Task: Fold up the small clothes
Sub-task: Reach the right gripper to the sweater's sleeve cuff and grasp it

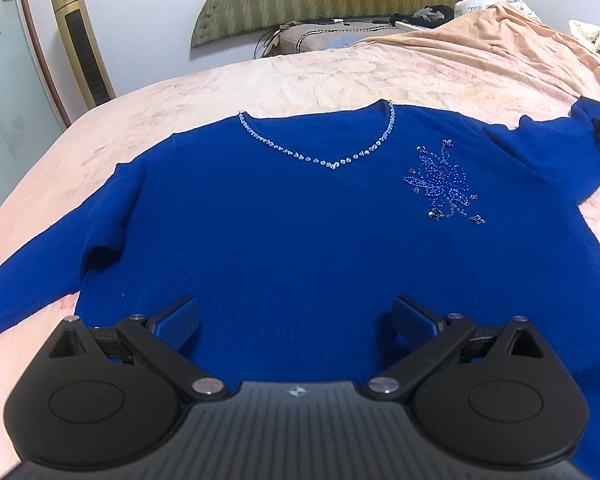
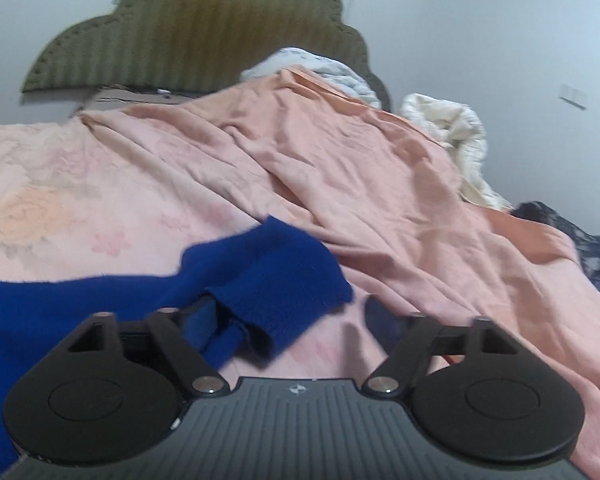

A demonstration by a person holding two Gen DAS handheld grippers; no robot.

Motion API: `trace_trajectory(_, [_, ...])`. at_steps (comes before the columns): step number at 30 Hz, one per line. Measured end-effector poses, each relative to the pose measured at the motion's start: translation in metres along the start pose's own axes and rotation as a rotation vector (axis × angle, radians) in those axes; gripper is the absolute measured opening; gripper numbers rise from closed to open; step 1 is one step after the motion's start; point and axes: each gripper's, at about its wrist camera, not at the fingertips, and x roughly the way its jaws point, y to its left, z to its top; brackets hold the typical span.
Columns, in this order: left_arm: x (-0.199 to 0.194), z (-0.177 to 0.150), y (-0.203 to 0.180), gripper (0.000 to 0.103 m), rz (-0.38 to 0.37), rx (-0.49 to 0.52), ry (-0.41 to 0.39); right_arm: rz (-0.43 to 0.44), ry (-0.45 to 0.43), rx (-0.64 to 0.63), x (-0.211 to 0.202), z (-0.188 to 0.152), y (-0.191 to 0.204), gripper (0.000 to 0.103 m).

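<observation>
1. My left gripper (image 1: pixel 296 320) hangs over the near hem of the blue sweater (image 1: pixel 300 240), its fingers spread wide with only the knit below them and nothing pinched.
2. The sweater lies face up and flat on the pink bedspread (image 1: pixel 300 76), its beaded V-neckline (image 1: pixel 332 166) towards the far side and a beaded flower motif (image 1: pixel 440 184) on the right chest.
3. My right gripper (image 2: pixel 296 324) sits at the sleeve cuff (image 2: pixel 292 292) on the sweater's right side; its fingers stand apart, and the cuff drapes against the left finger (image 2: pixel 200 326) without being clamped.
4. A rumpled peach sheet (image 2: pixel 380 184) lies beyond that cuff, with the green headboard (image 2: pixel 204 36) at the far end.
</observation>
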Motion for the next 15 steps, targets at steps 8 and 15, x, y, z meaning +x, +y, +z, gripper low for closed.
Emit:
trace_trajectory(8, [0.0,0.0,0.001,0.103,0.007,0.008,0.003,0.055,-0.024,0.107,-0.011,0.013,-0.015,0.015])
trace_trajectory(15, [-0.01,-0.001,0.009,0.103,-0.013,-0.012,-0.016,0.152,-0.117,0.429,-0.08,0.027,-0.082,0.014])
